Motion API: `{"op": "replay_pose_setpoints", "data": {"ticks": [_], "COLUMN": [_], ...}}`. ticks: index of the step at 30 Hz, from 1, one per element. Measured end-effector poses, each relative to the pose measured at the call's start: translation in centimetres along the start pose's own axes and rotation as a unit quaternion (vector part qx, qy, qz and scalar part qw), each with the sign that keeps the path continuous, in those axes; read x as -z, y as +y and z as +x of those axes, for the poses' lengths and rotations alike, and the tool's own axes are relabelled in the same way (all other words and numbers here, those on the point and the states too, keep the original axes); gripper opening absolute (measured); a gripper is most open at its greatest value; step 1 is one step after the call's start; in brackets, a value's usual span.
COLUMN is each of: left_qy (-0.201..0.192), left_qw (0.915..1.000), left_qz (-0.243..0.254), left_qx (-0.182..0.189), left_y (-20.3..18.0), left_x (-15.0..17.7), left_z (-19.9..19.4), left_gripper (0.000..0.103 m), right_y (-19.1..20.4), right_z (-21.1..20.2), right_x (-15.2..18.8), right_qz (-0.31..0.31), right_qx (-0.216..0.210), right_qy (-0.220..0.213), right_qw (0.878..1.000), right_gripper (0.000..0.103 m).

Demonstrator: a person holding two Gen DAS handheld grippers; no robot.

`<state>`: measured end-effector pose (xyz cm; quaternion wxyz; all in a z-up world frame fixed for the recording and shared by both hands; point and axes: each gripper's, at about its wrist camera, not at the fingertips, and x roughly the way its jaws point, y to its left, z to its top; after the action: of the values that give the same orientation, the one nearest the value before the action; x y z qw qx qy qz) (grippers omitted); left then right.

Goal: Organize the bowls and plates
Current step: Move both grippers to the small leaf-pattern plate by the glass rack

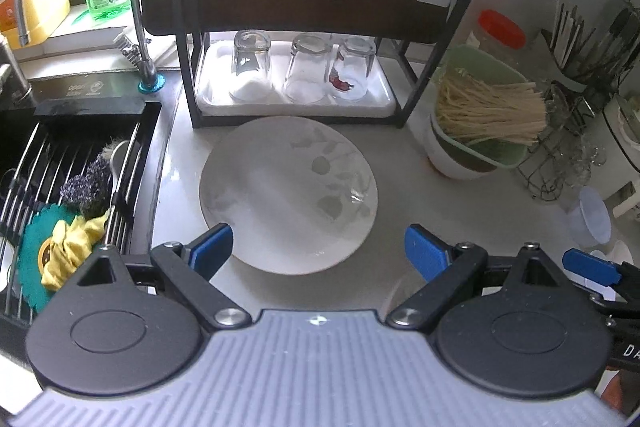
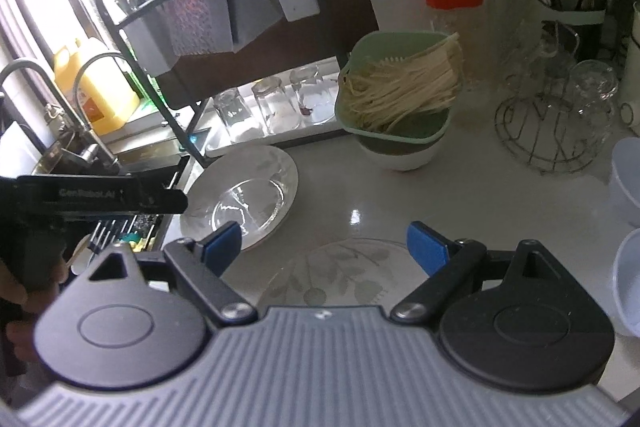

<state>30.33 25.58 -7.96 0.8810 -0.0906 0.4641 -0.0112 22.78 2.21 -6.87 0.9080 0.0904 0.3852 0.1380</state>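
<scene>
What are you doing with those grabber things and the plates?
Someone is tidying plates on the counter with two grabbers. The left gripper is open over a white plate by the rack. The right gripper is open over another plate. Nothing is picked up yet.

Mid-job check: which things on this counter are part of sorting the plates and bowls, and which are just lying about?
Part of the job:
- leaf-pattern plate by the rack
- second leaf-pattern plate under the right gripper
- white bowls at the right edge

Just lying about:
- upturned glasses on the rack tray
- green basket of noodles
- red-lidded jar
- scrubbers in the sink
</scene>
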Motion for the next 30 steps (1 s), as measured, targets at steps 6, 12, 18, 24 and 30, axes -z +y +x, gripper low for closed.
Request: {"op": "replay_pose_setpoints", "data": {"ticks": [6,12,18,24,30], "left_qy": [-0.010,0.006,0.012,0.023,0.034], "left_qw": [0.9997,0.9994,0.9990,0.9980,0.9974], "left_qz": [0.007,0.024,0.024,0.021,0.031], "left_qx": [0.021,0.026,0.035,0.055,0.056], "left_y": [2.0,3.6,5.5,7.1,8.4], "left_x": [-1.3,-2.4,-3.2,-4.1,-4.7], "left_z": [1.2,3.1,4.0,5.3,6.7], "left_gripper": [0.095,0.094,0.093,0.089,0.084], "right_y": [1.1,2.2,3.1,3.8,4.5], "right_z": [1.8,3.5,5.4,7.3,9.0], "right_x": [-0.7,-1.2,-1.5,-2.1,-2.7], "right_qz": [0.006,0.009,0.011,0.012,0.020], "right_qx": [0.007,0.015,0.014,0.021,0.036], "right_qy": [-0.001,0.009,0.032,0.054,0.061], "right_qw": [1.000,1.000,0.999,0.998,0.997], "right_gripper": [0.091,0.090,0.080,0.072,0.059]}}
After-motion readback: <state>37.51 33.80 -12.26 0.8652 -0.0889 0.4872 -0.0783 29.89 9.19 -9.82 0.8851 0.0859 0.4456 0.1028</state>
